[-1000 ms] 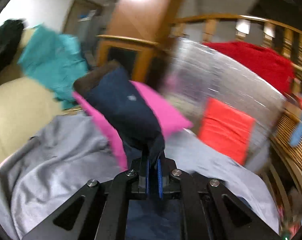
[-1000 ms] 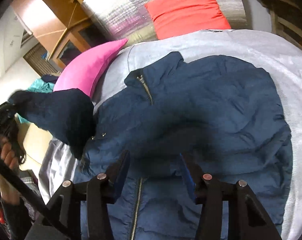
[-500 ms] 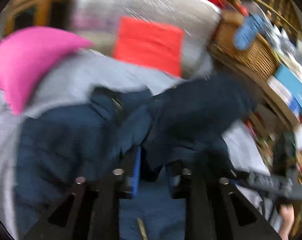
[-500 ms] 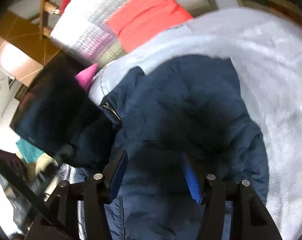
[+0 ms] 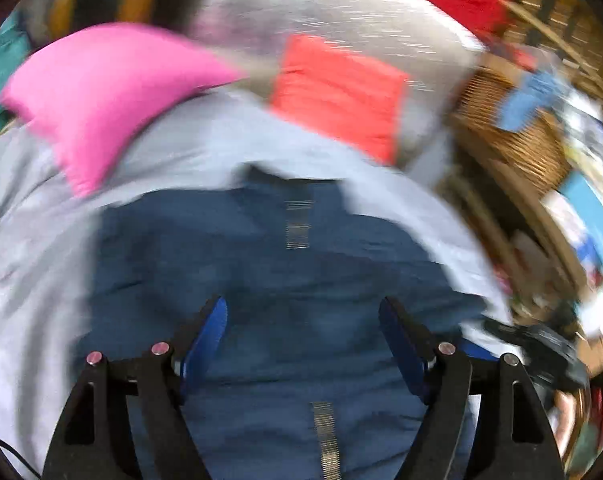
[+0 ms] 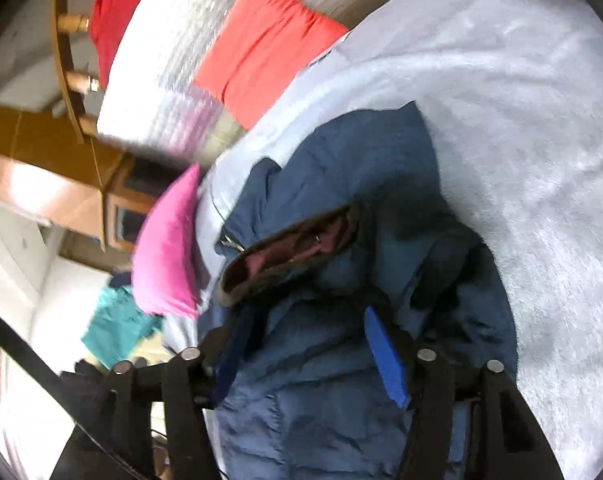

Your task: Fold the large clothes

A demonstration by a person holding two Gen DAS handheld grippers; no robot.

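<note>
On the grey bedspread, the navy jacket lies under both opening, empty grippers; the folded sleeve could be snagged.

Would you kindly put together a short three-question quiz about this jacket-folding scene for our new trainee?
1. True or false: the left hand-held gripper is clamped on the navy jacket.
2. Which pillow touches the jacket's collar side in the right wrist view? A) pink pillow B) orange-red pillow C) cannot tell
3. Fill in: the jacket lies on a ____ grey blanket.

Key
1. False: its jaws are opening, with the jacket beneath and nothing pinched.
2. C: the pink pillow lies nearest, but contact is unclear.
3. Light. Also note the right hand-held gripper is opening over the folded sleeve, whose dark red lining shows.
</note>
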